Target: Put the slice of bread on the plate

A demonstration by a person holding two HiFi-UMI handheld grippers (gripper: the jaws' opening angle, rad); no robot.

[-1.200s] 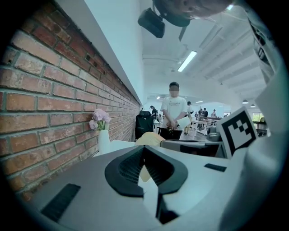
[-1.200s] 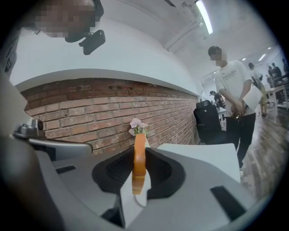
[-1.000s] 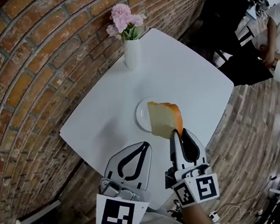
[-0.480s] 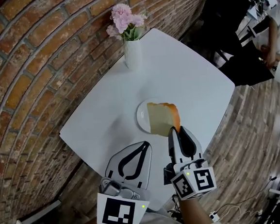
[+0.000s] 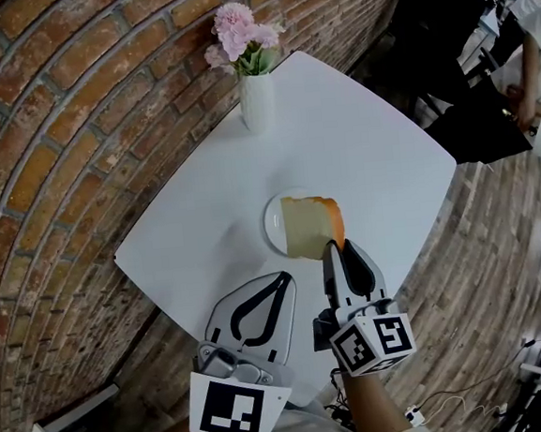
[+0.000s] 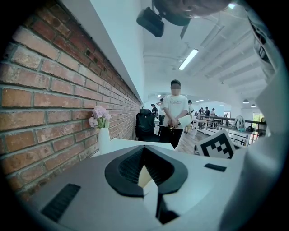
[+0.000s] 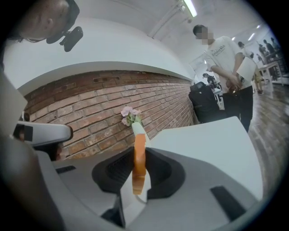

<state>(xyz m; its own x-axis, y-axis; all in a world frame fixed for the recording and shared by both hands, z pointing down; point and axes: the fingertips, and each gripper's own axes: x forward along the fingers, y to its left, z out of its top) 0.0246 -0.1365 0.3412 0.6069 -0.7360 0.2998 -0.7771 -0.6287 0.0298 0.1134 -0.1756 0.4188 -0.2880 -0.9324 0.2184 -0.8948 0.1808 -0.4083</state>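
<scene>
Brick walling is bordering the white counter [image 5: 369, 155], where your right hand-held gripper [image 5: 335, 249] is pinching the slice of bread [image 5: 311, 227] by its near edge, jaws partly apart on its thickness. It is holding the slice upright over the plate [image 5: 273, 221], which is lying just beyond the jaws. Your left hand-held gripper [image 5: 278, 281] is resting closed and empty nearer you, and the slice is hiding most of the plate, so I cannot tell whether they are touching.
</scene>
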